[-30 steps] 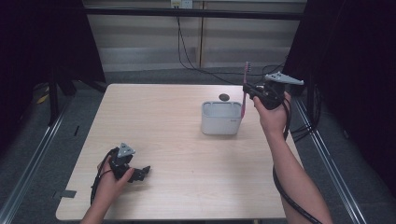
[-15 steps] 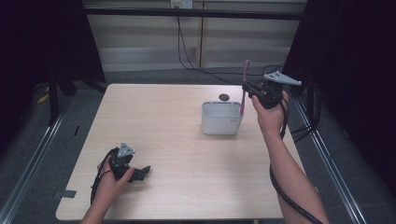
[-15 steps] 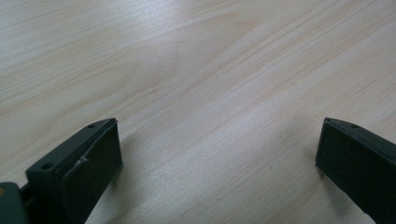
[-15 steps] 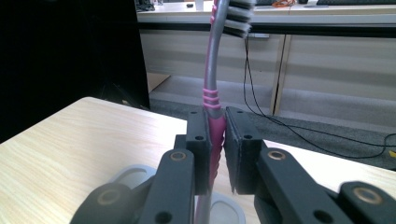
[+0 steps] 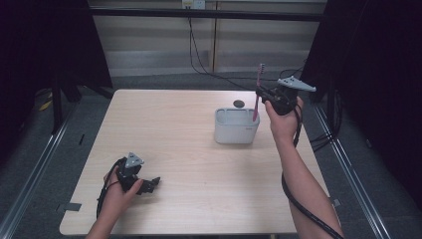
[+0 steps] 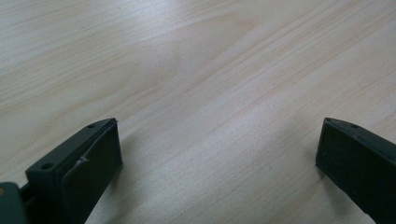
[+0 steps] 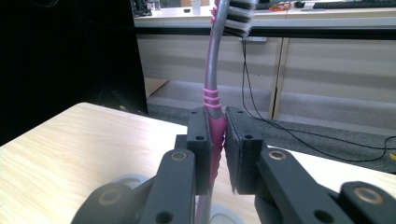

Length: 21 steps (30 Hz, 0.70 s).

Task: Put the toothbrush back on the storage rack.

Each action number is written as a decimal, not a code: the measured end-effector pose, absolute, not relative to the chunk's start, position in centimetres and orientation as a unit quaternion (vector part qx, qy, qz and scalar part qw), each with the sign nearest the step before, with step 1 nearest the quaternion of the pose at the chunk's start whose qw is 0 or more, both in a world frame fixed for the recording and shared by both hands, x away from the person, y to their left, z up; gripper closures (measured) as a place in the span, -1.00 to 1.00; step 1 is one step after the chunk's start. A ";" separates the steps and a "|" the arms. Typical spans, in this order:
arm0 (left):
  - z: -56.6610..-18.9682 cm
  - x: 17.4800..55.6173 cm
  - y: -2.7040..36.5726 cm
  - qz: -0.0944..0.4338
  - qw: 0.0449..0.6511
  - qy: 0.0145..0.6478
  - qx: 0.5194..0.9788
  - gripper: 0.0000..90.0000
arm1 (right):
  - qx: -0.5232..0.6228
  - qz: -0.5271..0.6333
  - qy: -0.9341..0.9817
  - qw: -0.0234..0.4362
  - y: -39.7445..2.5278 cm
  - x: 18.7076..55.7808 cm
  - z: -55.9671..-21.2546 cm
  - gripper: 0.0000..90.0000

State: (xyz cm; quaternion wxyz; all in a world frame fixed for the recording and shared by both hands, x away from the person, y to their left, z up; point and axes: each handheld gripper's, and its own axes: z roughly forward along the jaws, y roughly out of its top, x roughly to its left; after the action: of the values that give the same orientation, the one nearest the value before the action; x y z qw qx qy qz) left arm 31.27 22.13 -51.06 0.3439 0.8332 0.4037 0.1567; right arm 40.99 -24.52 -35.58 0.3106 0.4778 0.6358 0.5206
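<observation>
Right tongs (image 5: 263, 95) clamped on the pink toothbrush (image 5: 258, 89), gripping its handle at mid-length, bristle head up, brush close to upright. Right gripper view: jaws pressed flat on both sides of the pink handle (image 7: 214, 135), grey neck and bristles rising above, white holder rim just below the jaws.

Versus a second ago: right tongs have shifted slightly left and lower, toward the holder. Toothbrush lower end now sits at or inside the right rear corner of the white holder (image 5: 236, 127); before it hung just at the holder's right edge. Whether the tip touches the holder's bottom, cannot tell. Brush tilt about the same, only slightly leaned.

Holder unmoved, right of centre on the table (image 5: 169, 134), far half. Small dark round spot (image 5: 239, 103) on the table just behind the holder, same place.

Left tongs (image 5: 149, 184) unchanged over the second: resting low at the near left part of the table, jaws spread wide, nothing between them. Left gripper view: both jaws far apart, bare wood grain between. Left hand (image 5: 117, 191) wrapped around the gripper body, same pose. Left tongs and holder well apart.
</observation>
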 end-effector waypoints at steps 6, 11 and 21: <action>-51.1 31.3 22.1 0.157 0.344 0.404 0.833 -1.00 | 0.485 0.521 0.632 0.308 -24.7 41.4 -36.1 0.80; -51.1 31.3 22.1 0.157 0.344 0.404 0.833 -1.00 | 0.489 0.517 0.631 0.308 -24.9 41.6 -36.6 0.80; -51.1 31.3 22.1 0.157 0.343 0.403 0.834 -1.00 | 0.492 0.518 0.631 0.303 -25.1 41.7 -37.5 0.80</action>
State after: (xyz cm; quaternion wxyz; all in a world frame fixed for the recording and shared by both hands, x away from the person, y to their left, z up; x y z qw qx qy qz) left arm 31.28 22.14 -51.06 0.3433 0.8337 0.4030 0.1569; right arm 41.69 -25.08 -37.52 0.3034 0.4921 0.6307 0.5177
